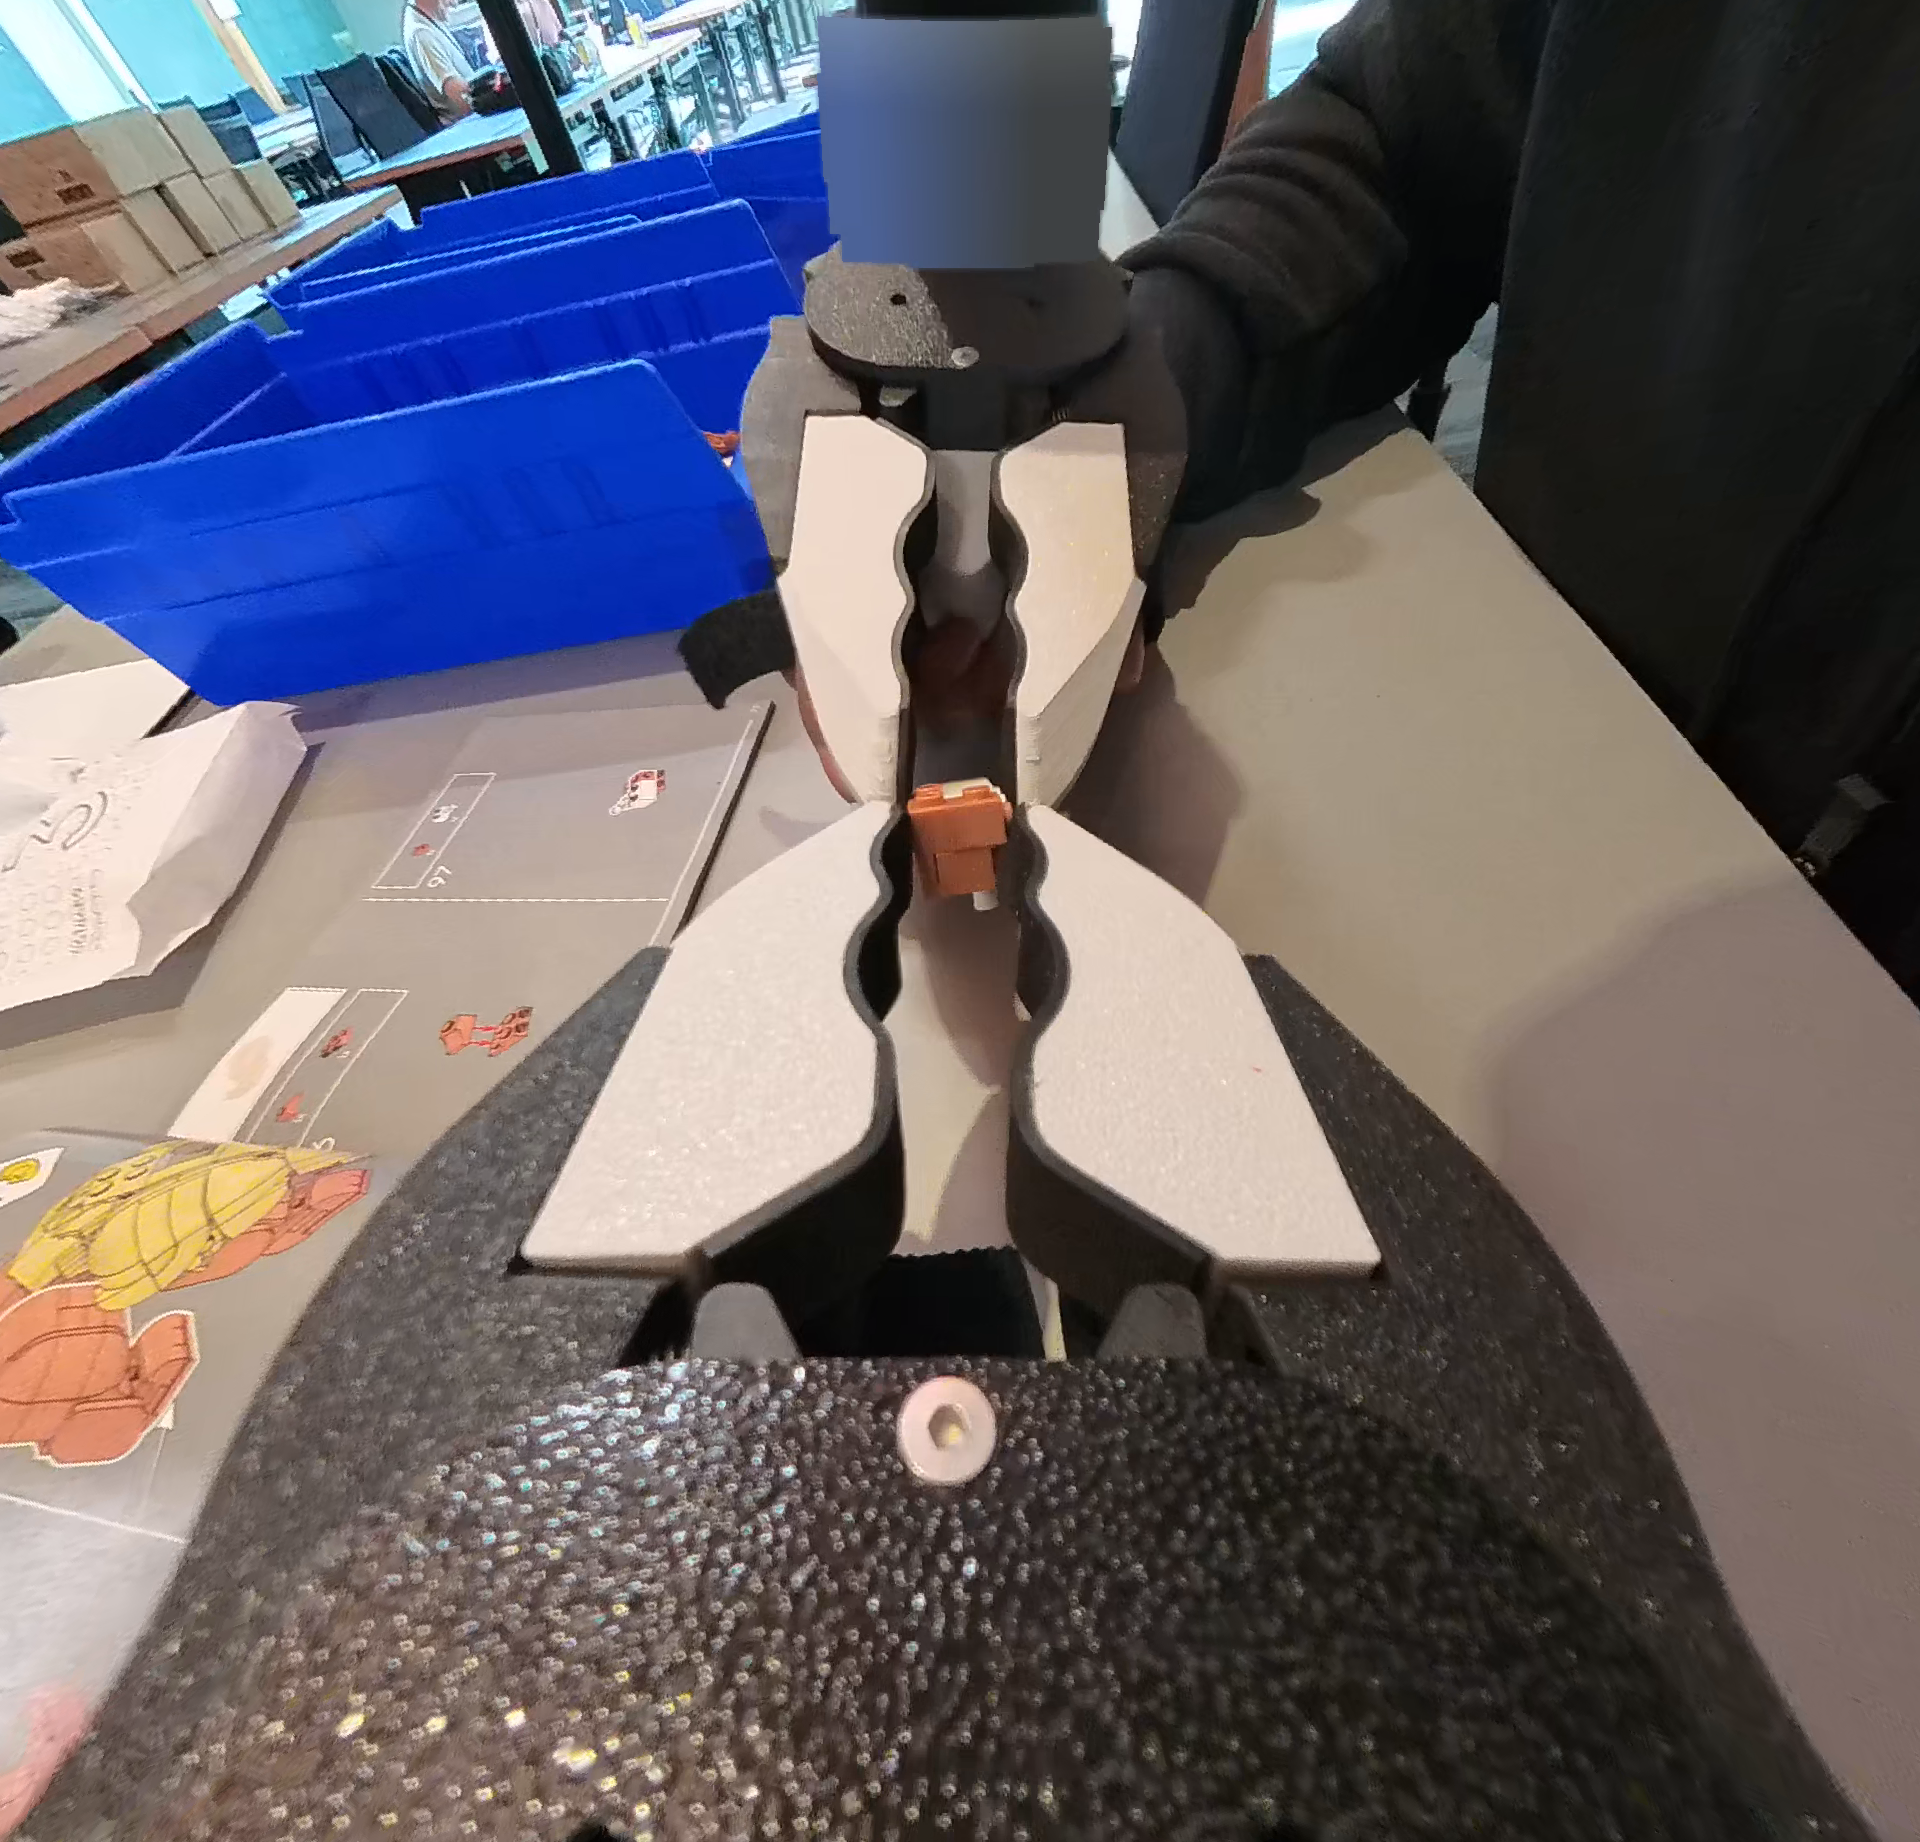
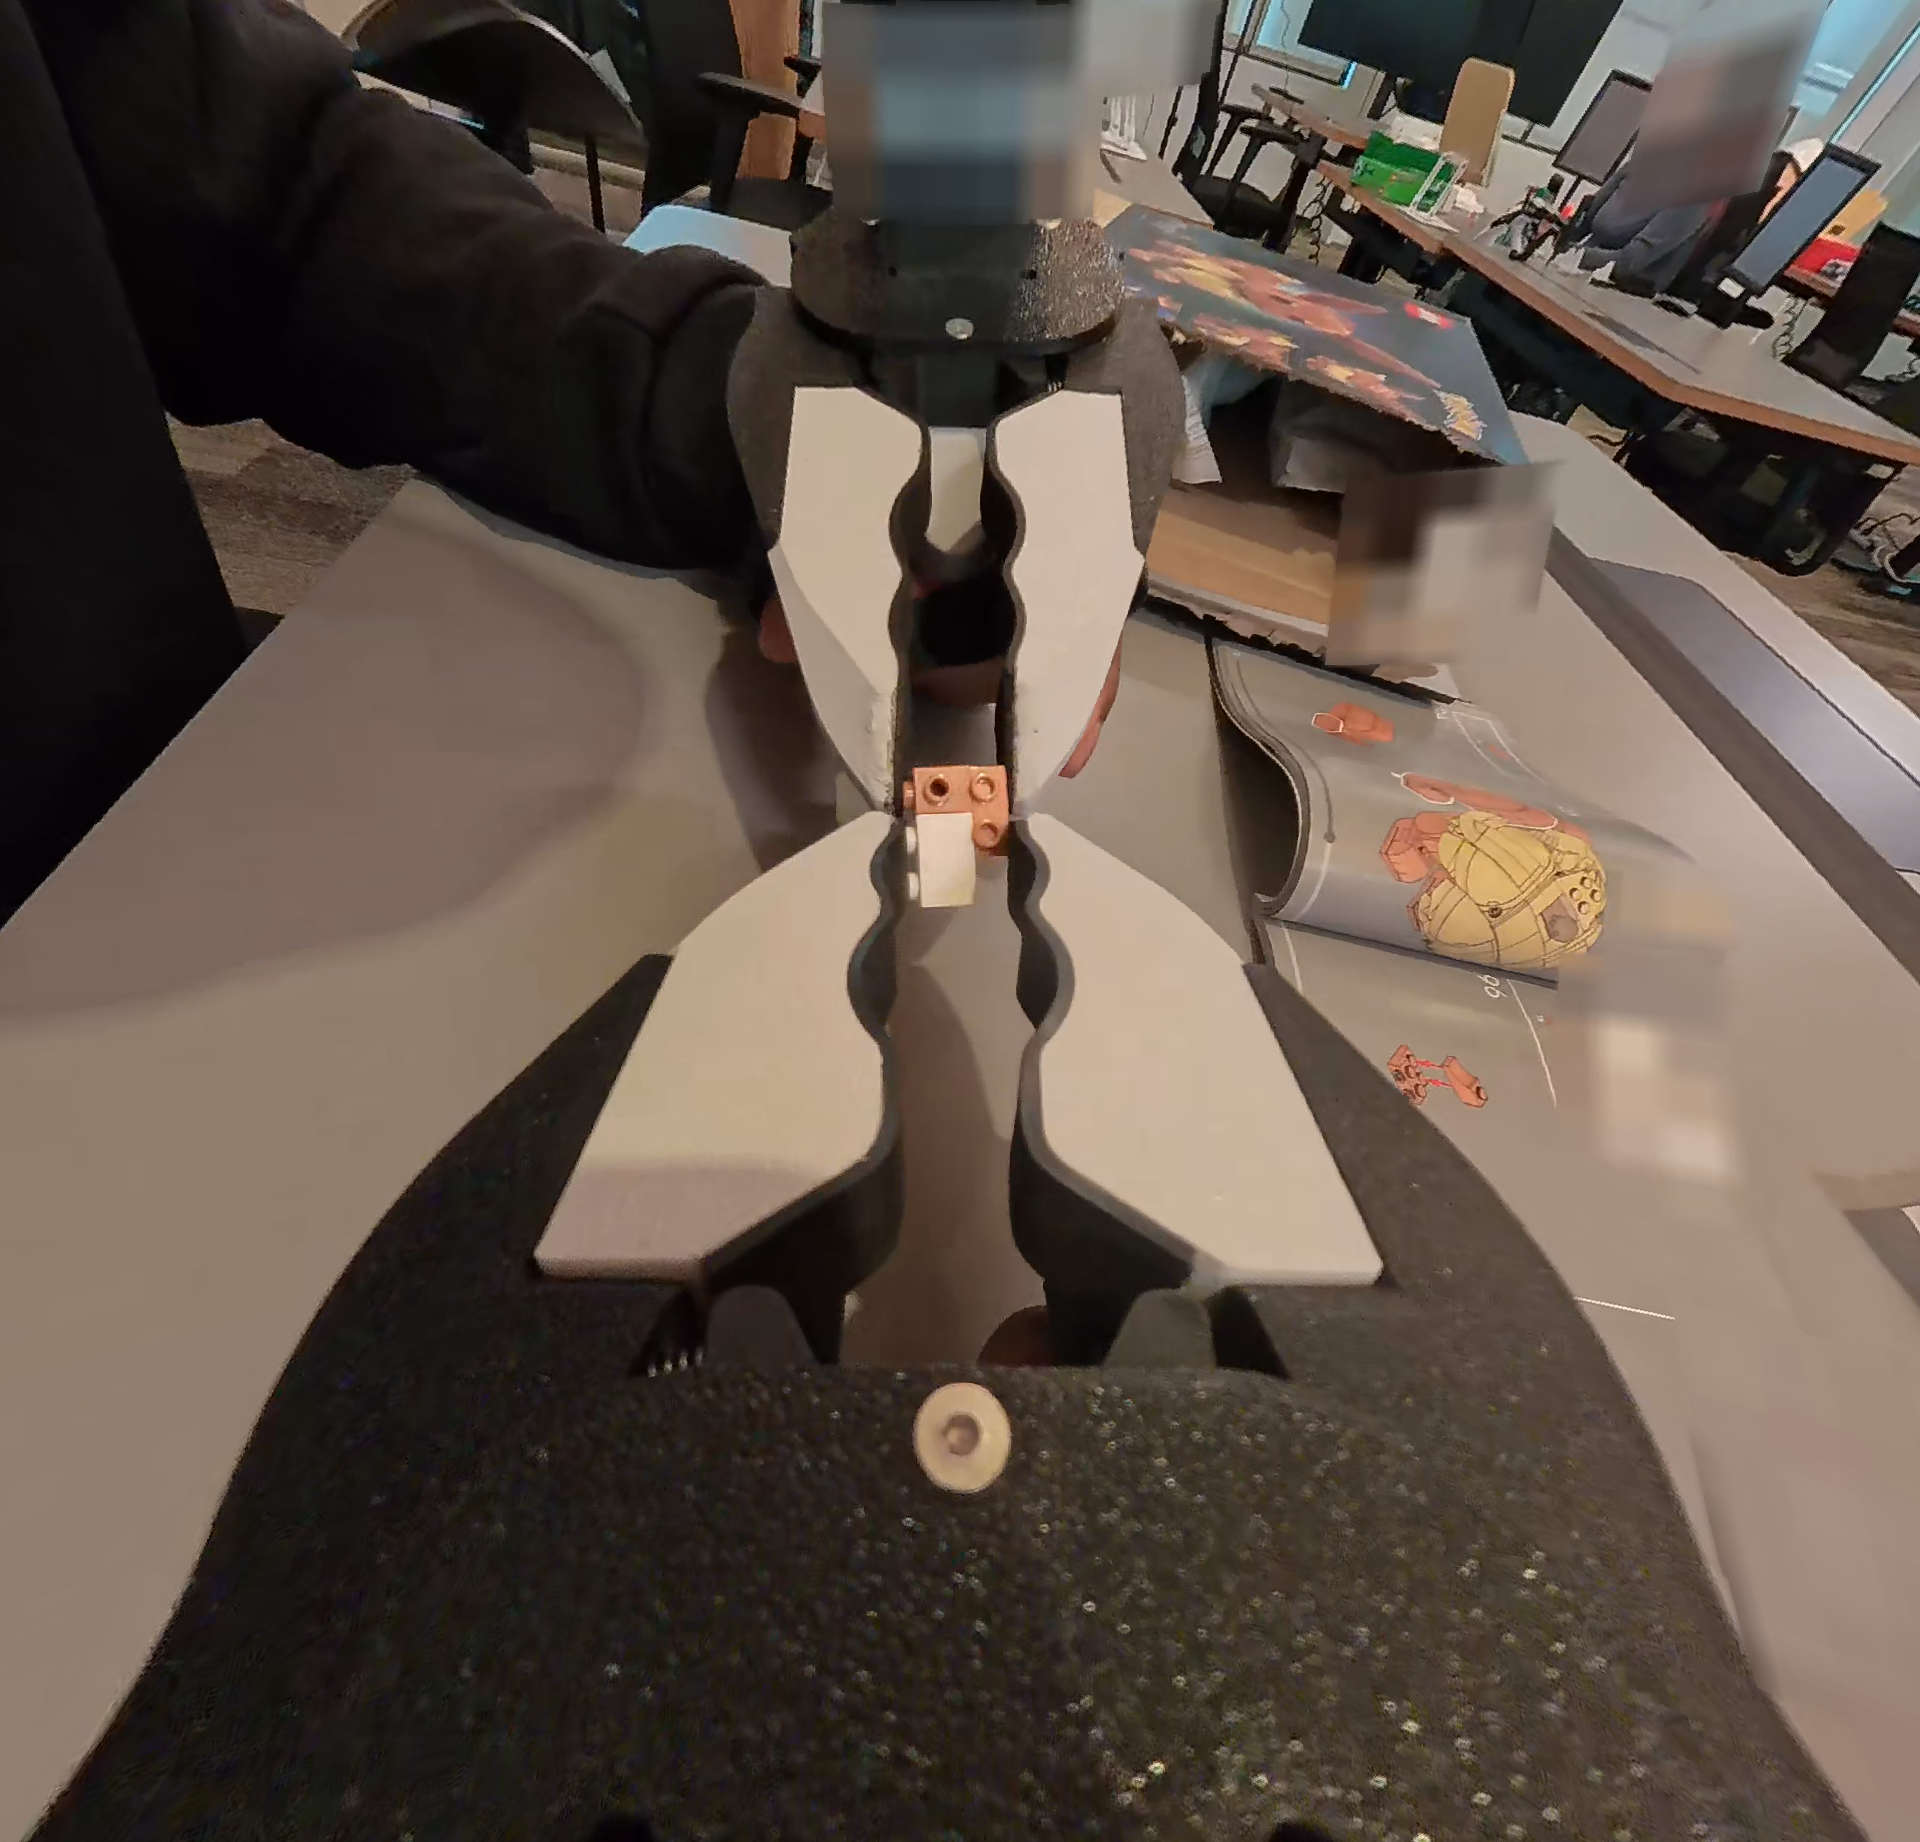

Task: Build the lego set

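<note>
Blue bins (image 1: 416, 504): far left of the left wrist view, set in a row on the grey table (image 1: 1403, 753), behind the paperwork.
White paper bag (image 1: 135, 836): crumpled, at the left edge, lying partly on the open instruction booklet (image 1: 561, 836).
Left gripper (image 1: 956, 836): jaws narrow, tips meeting the tips of the right gripper head-on; the orange brick piece (image 1: 951, 842) sits between its fingertips, with both pads pressed against its sides.
Brick assembly position: held above the table at the point where the two grippers meet, clear of the surface.
Right gripper (image 2: 956, 836): jaws narrow, closed on the same small assembly; from this side the orange brick piece shows studs, and a white brick (image 2: 948, 862) is attached to it.
Contact, right gripper: the white brick lies against the left finger; contact on the other side cannot be determined.
Sleeves: a dark sleeve (image 2: 436, 338) extends behind each opposing gripper.
Cardboard box (image 2: 1299, 338): torn open, on the table to the right, behind the curled booklet.
</note>
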A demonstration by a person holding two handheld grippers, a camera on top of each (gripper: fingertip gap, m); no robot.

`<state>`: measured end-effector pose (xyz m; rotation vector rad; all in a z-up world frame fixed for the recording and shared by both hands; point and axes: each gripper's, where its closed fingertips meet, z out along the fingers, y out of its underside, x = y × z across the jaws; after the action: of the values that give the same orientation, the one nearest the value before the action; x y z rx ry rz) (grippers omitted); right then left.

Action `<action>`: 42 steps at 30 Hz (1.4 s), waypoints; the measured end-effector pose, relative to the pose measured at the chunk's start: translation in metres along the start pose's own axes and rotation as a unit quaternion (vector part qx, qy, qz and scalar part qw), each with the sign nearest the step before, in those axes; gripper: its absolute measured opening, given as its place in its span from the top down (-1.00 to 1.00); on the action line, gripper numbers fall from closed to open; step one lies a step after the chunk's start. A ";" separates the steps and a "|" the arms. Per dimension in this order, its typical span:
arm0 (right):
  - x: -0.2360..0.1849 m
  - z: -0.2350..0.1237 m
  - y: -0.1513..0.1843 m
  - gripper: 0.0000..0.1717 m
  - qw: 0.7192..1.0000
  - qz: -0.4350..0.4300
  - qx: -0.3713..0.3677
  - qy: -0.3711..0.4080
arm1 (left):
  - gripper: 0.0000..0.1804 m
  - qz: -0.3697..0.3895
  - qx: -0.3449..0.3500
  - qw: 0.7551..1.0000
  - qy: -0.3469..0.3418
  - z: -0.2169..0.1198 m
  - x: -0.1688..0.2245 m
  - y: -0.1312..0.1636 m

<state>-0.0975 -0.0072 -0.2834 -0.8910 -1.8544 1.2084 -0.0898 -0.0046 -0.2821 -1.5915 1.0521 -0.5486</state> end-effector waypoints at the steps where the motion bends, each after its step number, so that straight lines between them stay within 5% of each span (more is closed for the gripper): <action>1: 0.000 0.000 -0.001 0.79 1.000 0.002 0.002 0.000 | 0.81 -0.003 0.003 1.000 0.002 0.000 0.000 -0.001; 20: -0.001 0.003 0.004 0.79 0.999 -0.012 -0.036 0.014 | 0.81 0.003 -0.014 1.000 0.006 0.000 0.001 0.007; 33: 0.007 -0.008 -0.020 0.63 0.996 0.061 0.070 0.002 | 0.82 -0.017 0.131 0.991 0.006 -0.017 -0.006 -0.026; 42: 0.002 -0.007 -0.026 0.73 0.995 0.046 0.083 0.006 | 0.82 -0.004 0.126 0.992 0.015 -0.011 0.001 -0.025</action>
<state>-0.0964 -0.0109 -0.2568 -0.8966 -1.6917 1.3886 -0.0897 -0.0112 -0.2551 -1.3700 0.9587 -0.6855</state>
